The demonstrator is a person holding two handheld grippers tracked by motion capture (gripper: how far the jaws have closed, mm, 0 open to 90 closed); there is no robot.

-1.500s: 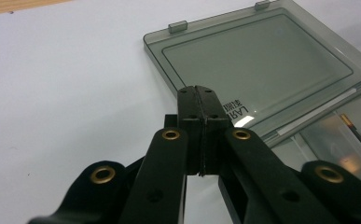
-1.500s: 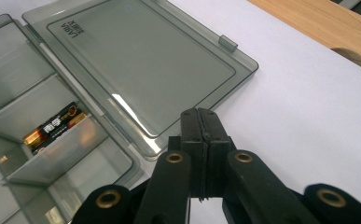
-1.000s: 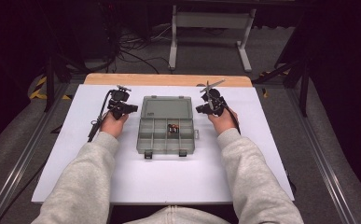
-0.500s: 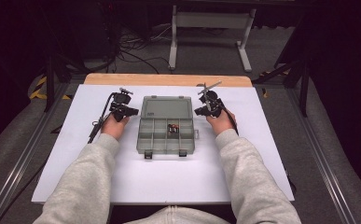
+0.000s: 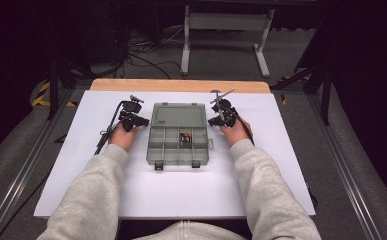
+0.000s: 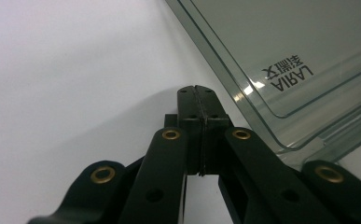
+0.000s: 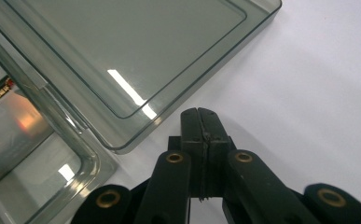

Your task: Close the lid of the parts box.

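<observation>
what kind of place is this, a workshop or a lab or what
Probably a lab or recording studio rather than a home. A white table stands between dark curtained surroundings, with loose cables on the grey floor behind it and metal rails alongside. An open clear organiser box lies on the table.

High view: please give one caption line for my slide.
Two shut grippers, left gripper and right gripper, flank an open compartment box.

Bright overhead light on the white counter [image 5: 181, 190], dark surroundings; glare streaks on the lid [image 7: 127, 88]; high view soft, close-ups slightly blurred.
</observation>
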